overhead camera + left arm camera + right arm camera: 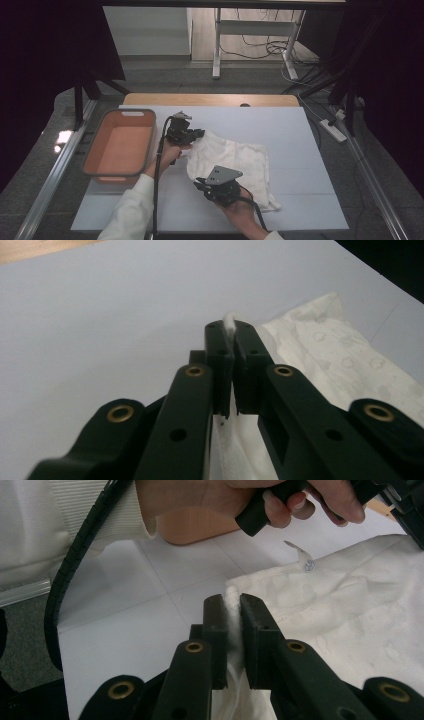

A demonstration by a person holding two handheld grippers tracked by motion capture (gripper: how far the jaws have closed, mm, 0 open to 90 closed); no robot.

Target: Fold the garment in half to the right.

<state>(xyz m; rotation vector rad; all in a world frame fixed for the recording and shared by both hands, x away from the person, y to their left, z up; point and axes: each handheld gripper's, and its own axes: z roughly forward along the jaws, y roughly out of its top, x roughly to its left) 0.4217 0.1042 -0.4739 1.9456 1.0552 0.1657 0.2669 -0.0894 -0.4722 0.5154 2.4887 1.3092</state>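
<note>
A white cloth point(235, 160) lies rumpled on the white table mat point(280, 125), right of centre. My left gripper point(196, 134) pinches the cloth's far left corner; in the left gripper view its jaws stand shut with a bit of cloth point(229, 322) poking out between the tips point(231, 342). My right gripper point(205, 189) holds the cloth's near left edge. In the right gripper view the jaws point(231, 611) are shut on a fold of the cloth point(330, 605), and the other hand point(250, 500) shows beyond.
An orange basin point(120, 145) with a grey rim stands at the mat's left side, close to my left hand. Black cables trail from both grippers toward the near edge. The wooden table edge point(210, 99) shows beyond the mat. Metal rails run along both sides.
</note>
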